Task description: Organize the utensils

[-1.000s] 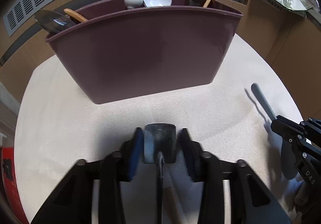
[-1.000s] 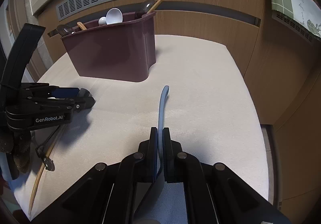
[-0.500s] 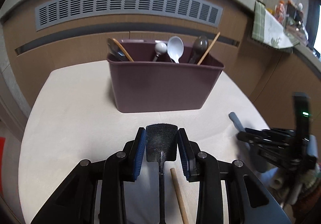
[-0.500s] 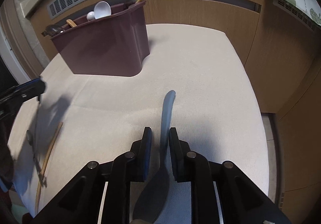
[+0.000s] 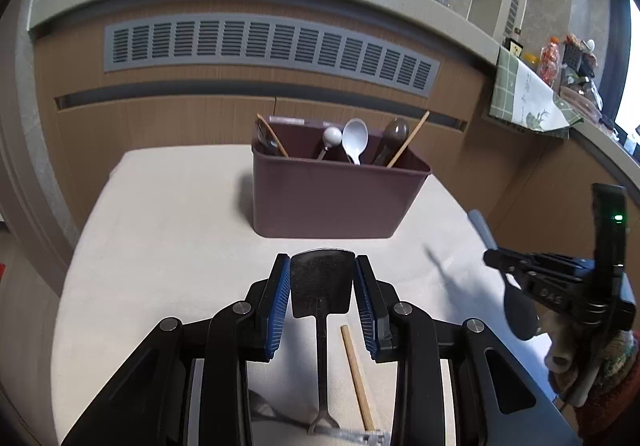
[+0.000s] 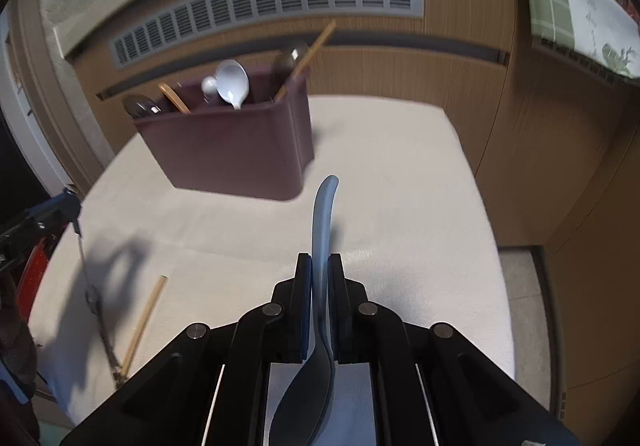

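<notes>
We had the maroon utensil caddy (image 5: 336, 198) standing at the far side of the cloth-covered worktop (image 5: 168, 230), and it was already partly filled: a white spoon (image 5: 355, 138), a small white-knobbed utensil (image 5: 331, 138), a dark ladle-like piece (image 5: 394, 134), a wooden stick (image 5: 408, 140) and a wooden-handled utensil (image 5: 270, 136) leaned upright in it. So we judged a good share of the sorting done.

Two pieces were in hand. Our left tongs (image 5: 322, 290) were closed on the head of a dark metal spatula (image 5: 322, 282), whose thin handle trailed back toward the camera above the cloth. Our right tongs (image 6: 319, 286) were clamped on a grey-blue plastic spoon (image 6: 322, 222), gripped along its handle with the bowl toward the camera and the handle tip pointing at the caddy. Both tools were held well short of the caddy, neither over its rim.

A single wooden chopstick (image 6: 145, 320) lay loose on the cloth near the front edge, beside the spatula's handle.

What was left, by our reckoning, was dropping the spatula and the grey-blue spoon into the caddy, then collecting the chopstick. Whether anything else waited outside the views, we could not tell.
</notes>
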The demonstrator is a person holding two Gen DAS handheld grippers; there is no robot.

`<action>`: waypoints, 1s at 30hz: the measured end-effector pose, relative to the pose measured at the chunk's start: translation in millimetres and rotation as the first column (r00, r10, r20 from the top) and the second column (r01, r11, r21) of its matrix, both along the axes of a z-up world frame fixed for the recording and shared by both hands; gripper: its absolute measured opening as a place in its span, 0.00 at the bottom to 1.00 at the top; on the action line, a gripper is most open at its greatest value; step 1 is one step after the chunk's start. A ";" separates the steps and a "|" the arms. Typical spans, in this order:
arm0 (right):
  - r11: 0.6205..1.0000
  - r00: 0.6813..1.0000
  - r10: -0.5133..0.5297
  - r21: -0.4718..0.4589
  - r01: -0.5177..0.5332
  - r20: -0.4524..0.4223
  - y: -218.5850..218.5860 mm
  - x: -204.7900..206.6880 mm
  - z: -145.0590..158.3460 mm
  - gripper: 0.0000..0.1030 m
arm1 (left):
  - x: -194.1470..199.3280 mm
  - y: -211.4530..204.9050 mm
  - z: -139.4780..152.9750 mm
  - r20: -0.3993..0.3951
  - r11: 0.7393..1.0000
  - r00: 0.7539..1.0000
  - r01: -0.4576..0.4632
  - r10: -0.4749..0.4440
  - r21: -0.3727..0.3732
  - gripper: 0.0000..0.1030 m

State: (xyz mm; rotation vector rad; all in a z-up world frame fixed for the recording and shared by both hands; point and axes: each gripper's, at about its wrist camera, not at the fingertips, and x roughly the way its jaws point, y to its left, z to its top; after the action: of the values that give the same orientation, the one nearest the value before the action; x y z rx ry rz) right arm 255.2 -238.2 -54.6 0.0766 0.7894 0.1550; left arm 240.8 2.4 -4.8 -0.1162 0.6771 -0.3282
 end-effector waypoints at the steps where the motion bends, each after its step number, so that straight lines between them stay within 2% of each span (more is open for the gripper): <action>1: 1.000 1.000 0.001 -0.002 -0.001 0.020 0.9 -5.1 5.8 0.07 | -1.8 0.5 1.4 0.004 1.000 1.000 -0.003 0.003 -0.002 0.31; 11: 1.000 0.995 -0.003 0.008 0.003 0.099 5.0 -25.6 36.0 0.07 | -16.3 0.1 22.4 0.051 1.000 0.999 -0.017 0.017 -0.008 0.30; 30: 1.000 0.991 0.008 -0.006 -0.007 0.131 8.2 -34.9 48.4 0.07 | -33.4 0.5 49.4 0.116 1.000 0.993 0.001 -0.001 -0.005 0.30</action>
State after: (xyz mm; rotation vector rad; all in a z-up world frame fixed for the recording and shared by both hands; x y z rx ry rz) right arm 220.3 -230.0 -6.2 0.0571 0.6591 0.1633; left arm 207.4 2.9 44.5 -0.1013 0.5615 -0.3351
